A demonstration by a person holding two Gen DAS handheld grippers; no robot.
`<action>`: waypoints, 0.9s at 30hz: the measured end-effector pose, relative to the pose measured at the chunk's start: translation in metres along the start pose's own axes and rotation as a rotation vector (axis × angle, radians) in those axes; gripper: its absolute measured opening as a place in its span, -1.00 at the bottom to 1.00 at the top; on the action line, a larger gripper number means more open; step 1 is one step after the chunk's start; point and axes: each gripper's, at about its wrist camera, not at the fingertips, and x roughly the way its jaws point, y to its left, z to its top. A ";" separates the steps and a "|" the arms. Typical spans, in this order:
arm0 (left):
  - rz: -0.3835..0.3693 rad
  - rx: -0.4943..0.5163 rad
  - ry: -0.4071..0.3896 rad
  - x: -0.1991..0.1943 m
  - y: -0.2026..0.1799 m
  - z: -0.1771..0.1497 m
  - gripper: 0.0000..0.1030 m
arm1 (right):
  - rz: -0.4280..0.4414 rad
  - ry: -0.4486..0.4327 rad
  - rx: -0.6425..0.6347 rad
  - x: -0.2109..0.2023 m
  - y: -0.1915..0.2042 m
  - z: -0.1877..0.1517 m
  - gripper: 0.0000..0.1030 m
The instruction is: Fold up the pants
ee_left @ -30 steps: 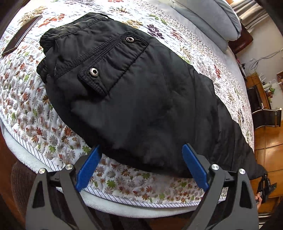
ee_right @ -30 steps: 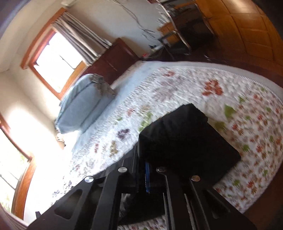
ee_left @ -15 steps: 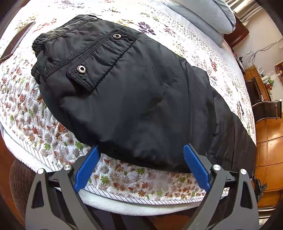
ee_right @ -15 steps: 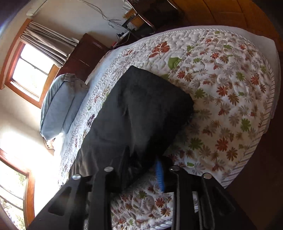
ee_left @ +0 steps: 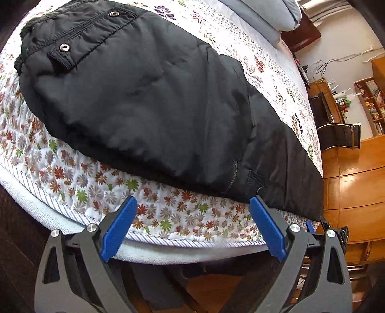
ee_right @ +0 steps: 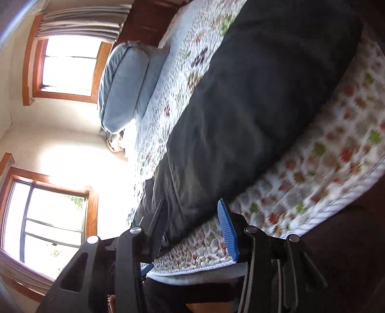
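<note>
Two grippers flank the black padded pants lying folded lengthwise on the floral quilted bedspread. Left gripper, jaws wide and empty, hangs just short of the pants' near edge. Right gripper, jaws closing, straddles the pants' hem without pressing.

Left gripper fingers spread wide; right gripper closing.

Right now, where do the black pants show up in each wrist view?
Left wrist: the black pants fill the upper middle, waistband top left, legs running lower right.
Right wrist: the black pants run diagonally from top right to bottom centre.
Shared landmark: the blue-grey pillow.
</note>
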 end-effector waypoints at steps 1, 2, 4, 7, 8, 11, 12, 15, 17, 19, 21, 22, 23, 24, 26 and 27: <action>-0.001 0.002 0.007 0.003 0.000 -0.001 0.83 | -0.028 0.022 0.008 0.012 0.001 -0.004 -0.16; 0.007 0.000 0.013 0.008 0.000 -0.001 0.83 | -0.037 0.040 0.019 0.023 0.000 -0.007 -0.16; 0.021 -0.008 0.025 0.013 0.005 0.000 0.83 | -0.033 0.083 0.065 0.042 -0.005 -0.012 -0.19; 0.026 -0.039 0.016 0.021 0.015 0.008 0.83 | 0.014 0.065 0.095 0.051 -0.008 -0.006 -0.30; 0.036 -0.050 0.006 0.022 0.018 0.013 0.83 | 0.012 0.047 0.082 0.050 -0.006 -0.003 -0.38; 0.048 -0.091 -0.047 0.022 0.028 0.028 0.83 | -0.023 0.022 -0.012 0.050 0.007 0.005 -0.82; 0.044 -0.105 -0.057 0.022 0.030 0.033 0.83 | -0.021 0.019 -0.021 0.049 0.010 0.008 -0.88; 0.008 -0.148 -0.087 0.018 0.030 0.044 0.80 | 0.024 -0.008 -0.051 0.049 0.019 0.009 -0.92; -0.027 -0.135 -0.139 0.010 0.024 0.047 0.80 | 0.004 -0.008 -0.048 0.051 0.019 0.008 -0.92; -0.029 -0.117 -0.157 0.009 0.019 0.047 0.80 | -0.078 0.031 -0.021 0.060 0.007 0.002 -0.92; -0.002 -0.113 -0.150 0.014 0.022 0.047 0.57 | -0.107 0.052 0.025 0.073 -0.008 0.001 -0.92; 0.028 -0.109 -0.154 0.017 0.024 0.048 0.46 | -0.085 0.048 0.041 0.073 -0.012 0.000 -0.92; 0.040 -0.105 -0.149 0.020 0.027 0.048 0.36 | -0.071 0.046 0.041 0.072 -0.014 0.001 -0.92; 0.026 -0.109 -0.145 0.021 0.030 0.048 0.36 | -0.066 0.045 0.026 0.071 -0.013 0.002 -0.92; 0.016 -0.102 -0.151 0.019 0.027 0.046 0.38 | -0.069 0.043 -0.016 0.066 -0.007 0.004 -0.86; 0.025 -0.088 -0.148 0.017 0.022 0.045 0.51 | -0.076 0.039 -0.034 0.061 -0.003 0.005 -0.75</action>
